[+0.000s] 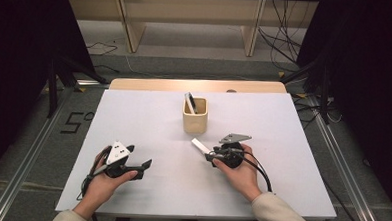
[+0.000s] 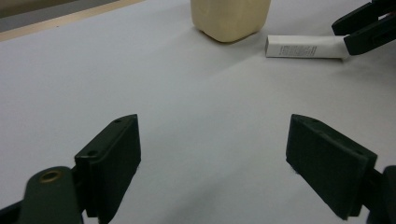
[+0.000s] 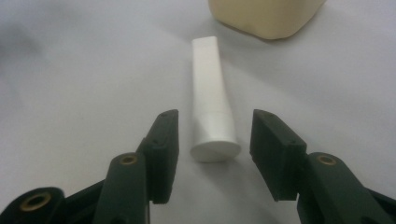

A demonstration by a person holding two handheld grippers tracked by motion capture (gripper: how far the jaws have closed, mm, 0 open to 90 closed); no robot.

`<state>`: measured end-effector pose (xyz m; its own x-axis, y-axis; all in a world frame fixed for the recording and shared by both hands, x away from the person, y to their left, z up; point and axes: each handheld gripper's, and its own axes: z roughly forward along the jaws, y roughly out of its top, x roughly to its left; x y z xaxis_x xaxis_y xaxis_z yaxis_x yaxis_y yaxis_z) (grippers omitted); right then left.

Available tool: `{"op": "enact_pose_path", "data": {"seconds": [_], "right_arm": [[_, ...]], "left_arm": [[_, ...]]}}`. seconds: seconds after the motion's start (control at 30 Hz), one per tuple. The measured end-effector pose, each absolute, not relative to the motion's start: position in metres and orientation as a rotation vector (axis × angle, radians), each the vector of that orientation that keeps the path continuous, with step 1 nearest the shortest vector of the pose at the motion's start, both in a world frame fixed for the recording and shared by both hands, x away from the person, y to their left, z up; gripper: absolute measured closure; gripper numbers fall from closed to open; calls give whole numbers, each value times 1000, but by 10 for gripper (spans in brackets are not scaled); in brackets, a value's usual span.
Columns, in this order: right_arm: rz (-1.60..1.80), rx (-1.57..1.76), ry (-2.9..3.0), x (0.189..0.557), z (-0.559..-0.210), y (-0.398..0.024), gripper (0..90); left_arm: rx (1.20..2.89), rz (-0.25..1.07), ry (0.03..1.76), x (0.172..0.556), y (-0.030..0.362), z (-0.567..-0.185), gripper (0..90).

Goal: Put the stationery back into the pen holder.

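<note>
Two grippers on the white table (image 1: 149,113), and only one of them is busy here. The right gripper (image 3: 214,140) sits just right of centre in the high view, jaws apart with the cap end of a white tube (image 3: 212,109) between them — pads on either side of it, not pressing on it as far as I can see. The tube lies flat on the table, its far end pointing up-frame toward the cream-coloured holder (image 1: 195,115) in the middle of the high view; a similar white tube (image 1: 190,103) is already standing in that holder.

So I'd call this the pickup step: lined up, not gripped yet. Next move, I'd guess, is to close on the cap end, lift, tip it upright and drop it into the holder beside the other one. Gripping so near the end could let it swing.

The left gripper (image 2: 215,154) rests lower left in the high view — jaws wide apart, nothing between them.
</note>
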<state>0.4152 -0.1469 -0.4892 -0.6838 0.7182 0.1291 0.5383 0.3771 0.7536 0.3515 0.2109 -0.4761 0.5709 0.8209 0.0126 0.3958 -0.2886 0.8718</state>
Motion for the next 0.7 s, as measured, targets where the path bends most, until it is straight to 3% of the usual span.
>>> {"op": "enact_pose_path", "data": {"seconds": [0.7], "right_arm": [[1146,1104,2419,415,-497,-140,565]], "left_arm": [[1902,590,981,351,211,-476,176]]}}
